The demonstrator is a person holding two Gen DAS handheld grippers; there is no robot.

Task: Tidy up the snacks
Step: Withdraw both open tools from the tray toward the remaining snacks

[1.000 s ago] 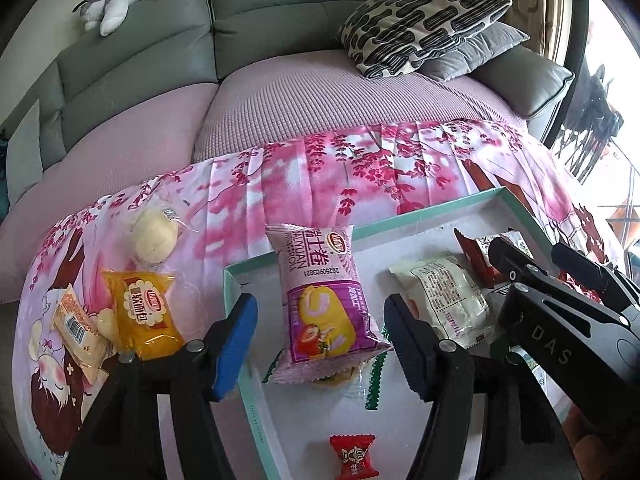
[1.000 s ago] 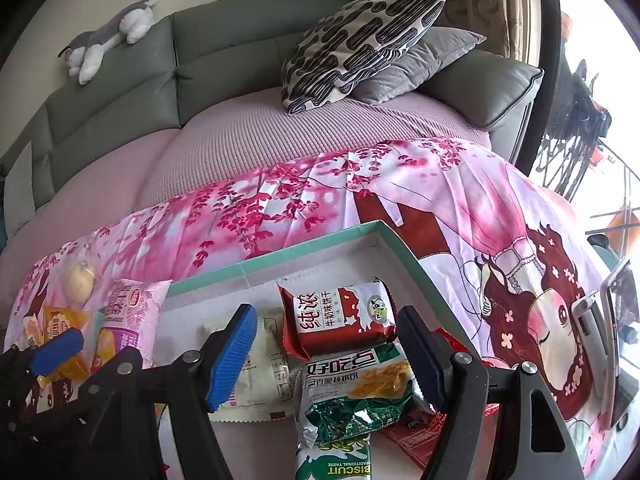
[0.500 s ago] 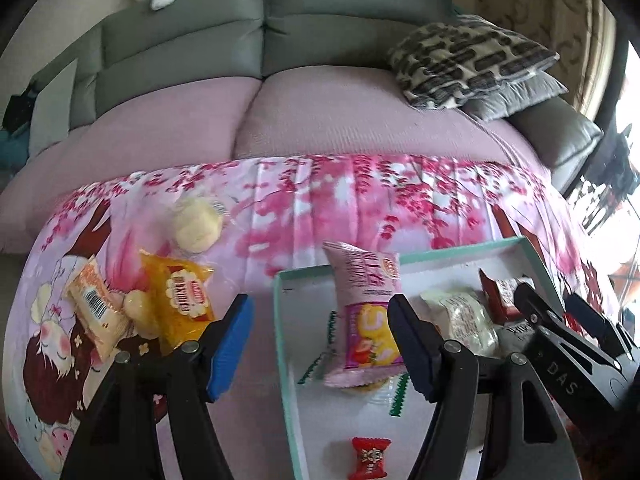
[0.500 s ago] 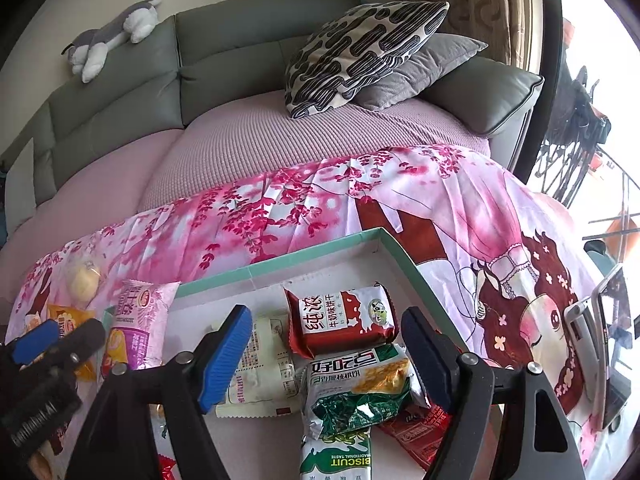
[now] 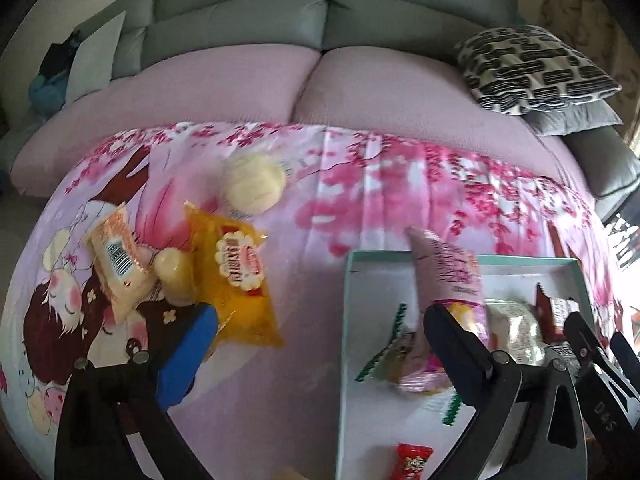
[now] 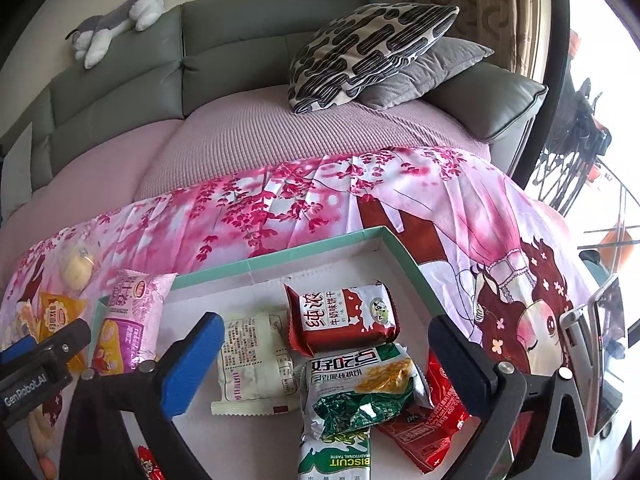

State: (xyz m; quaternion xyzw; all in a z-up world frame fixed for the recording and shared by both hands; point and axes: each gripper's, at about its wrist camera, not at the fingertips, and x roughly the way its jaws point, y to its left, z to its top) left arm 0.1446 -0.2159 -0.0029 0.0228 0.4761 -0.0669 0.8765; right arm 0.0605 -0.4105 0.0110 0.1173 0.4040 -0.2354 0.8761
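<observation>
Roughly halfway: several packets, including the pink crinkly wrapper, lie in the mint-rimmed white cardboard tray, while the yellow foil pouch and others wait outside near the left gripper, both grippers having just opened wide, empty.

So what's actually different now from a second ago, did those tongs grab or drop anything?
Both sets of tongs have just been opening wide, and neither holds anything. The left tongs swung away from the teal tray toward the loose snacks on the pink cloth, so the yellow packet now sits near them. The right tongs kept their place over the tray. The pink packet and the other snacks lie as before.
</observation>
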